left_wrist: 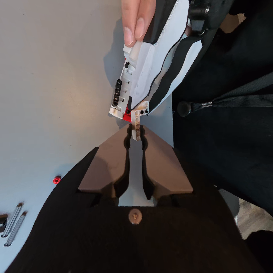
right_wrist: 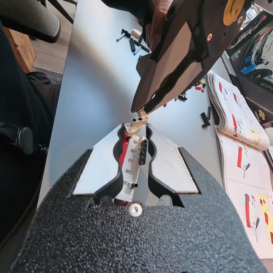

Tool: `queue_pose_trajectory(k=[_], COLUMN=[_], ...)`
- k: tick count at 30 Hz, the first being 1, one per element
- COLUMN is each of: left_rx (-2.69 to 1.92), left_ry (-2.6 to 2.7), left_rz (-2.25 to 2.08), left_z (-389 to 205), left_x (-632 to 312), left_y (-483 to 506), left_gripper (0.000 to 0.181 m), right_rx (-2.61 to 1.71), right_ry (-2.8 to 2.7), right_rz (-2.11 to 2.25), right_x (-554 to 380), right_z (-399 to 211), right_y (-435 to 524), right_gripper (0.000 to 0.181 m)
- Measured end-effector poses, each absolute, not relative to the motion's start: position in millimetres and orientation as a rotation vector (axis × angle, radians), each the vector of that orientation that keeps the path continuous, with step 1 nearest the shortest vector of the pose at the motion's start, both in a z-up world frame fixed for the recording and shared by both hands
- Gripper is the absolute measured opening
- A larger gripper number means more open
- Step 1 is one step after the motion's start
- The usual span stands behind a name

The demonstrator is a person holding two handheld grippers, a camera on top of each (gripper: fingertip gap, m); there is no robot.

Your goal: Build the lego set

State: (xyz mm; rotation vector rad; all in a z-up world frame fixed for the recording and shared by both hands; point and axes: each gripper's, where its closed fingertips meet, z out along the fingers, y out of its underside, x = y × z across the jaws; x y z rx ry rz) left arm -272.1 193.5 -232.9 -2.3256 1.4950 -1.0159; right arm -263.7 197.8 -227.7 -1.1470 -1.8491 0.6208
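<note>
Left hand-held gripper (left_wrist: 135, 130) pinched tight on a white angled beam (left_wrist: 136, 130), right hand-held gripper (right_wrist: 134, 130) clamped around a white-and-red lego assembly (right_wrist: 131, 165) (black beam pinned on), both above the grey tabletop (right_wrist: 91, 91), open instruction booklet (right_wrist: 242, 147) alongside

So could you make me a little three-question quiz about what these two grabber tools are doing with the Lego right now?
1. True or false: the left gripper is empty.
2. Which tool holds the white and red Lego assembly? A) left gripper B) right gripper C) neither; it lies on the table
3. Fill in: the black beam with holes sits on the side of the ____.

Key
1. False: its fingers pinch one end of a white angled beam, whose other end meets the assembly.
2. B: the assembly runs lengthwise between its white fingers, with a person's fingertips on its far end.
3. Assembly.
</note>
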Motion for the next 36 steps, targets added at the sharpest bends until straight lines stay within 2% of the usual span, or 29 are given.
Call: queue_pose_trajectory(k=[5, 20, 34, 36], left_rx=[-2.312, -2.181, -2.152, -2.139], left_ry=[1.352, 1.023, 1.301, 1.371], left_rz=[-1.060, -1.079, -0.958, -0.922], left_z=[-232, -220, -222, -219], left_x=[-269, -259, -251, -252], left_y=[198, 218, 218, 218], left_gripper=[0.007, 0.008, 0.007, 0.007], right_rx=[-1.178, -1.306, -1.378, -1.357], right_ry=[-1.828, -1.661, -1.589, -1.602], right_rz=[0.627, 0.675, 0.731, 0.746], right_x=[-262, -261, -249, -246], right_z=[-230, -225, -224, -218], right_y=[199, 213, 209, 210], right_gripper=[0.022, 0.022, 0.023, 0.028])
